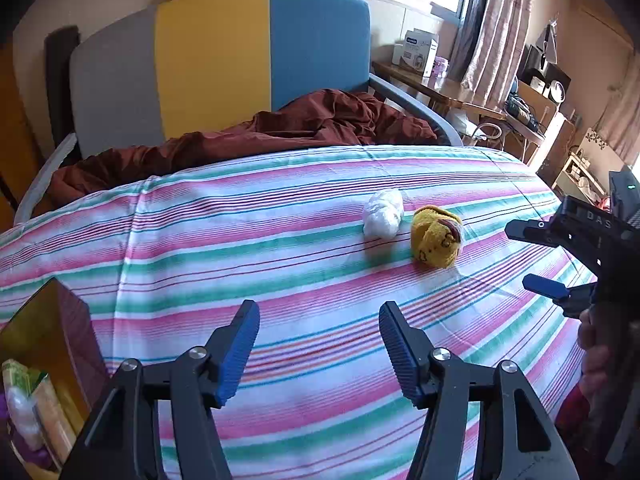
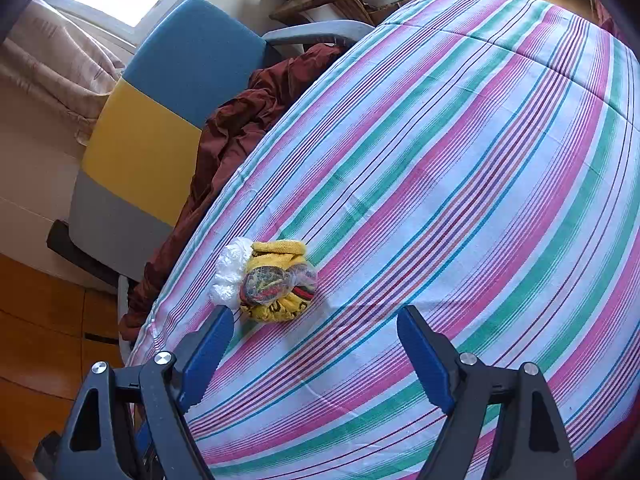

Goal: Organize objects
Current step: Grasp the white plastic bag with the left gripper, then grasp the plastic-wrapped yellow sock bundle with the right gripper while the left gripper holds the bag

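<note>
A yellow rolled sock bundle (image 1: 437, 236) lies on the striped bed cover (image 1: 280, 248), with a white plastic-wrapped bundle (image 1: 383, 213) just left of it. My left gripper (image 1: 319, 316) is open and empty, above the cover, short of both. My right gripper (image 1: 536, 256) shows at the right edge, open, to the right of the yellow bundle. In the right wrist view the yellow bundle (image 2: 276, 284) and white bundle (image 2: 230, 270) lie just beyond my open, empty right gripper (image 2: 316, 322), nearest its left finger (image 2: 212, 344).
A brown box (image 1: 44, 364) holding packets stands at the lower left of the bed. A maroon blanket (image 1: 248, 132) is bunched by the grey, yellow and blue headboard (image 1: 224, 60). A wooden desk (image 1: 436, 88) with boxes stands at the right.
</note>
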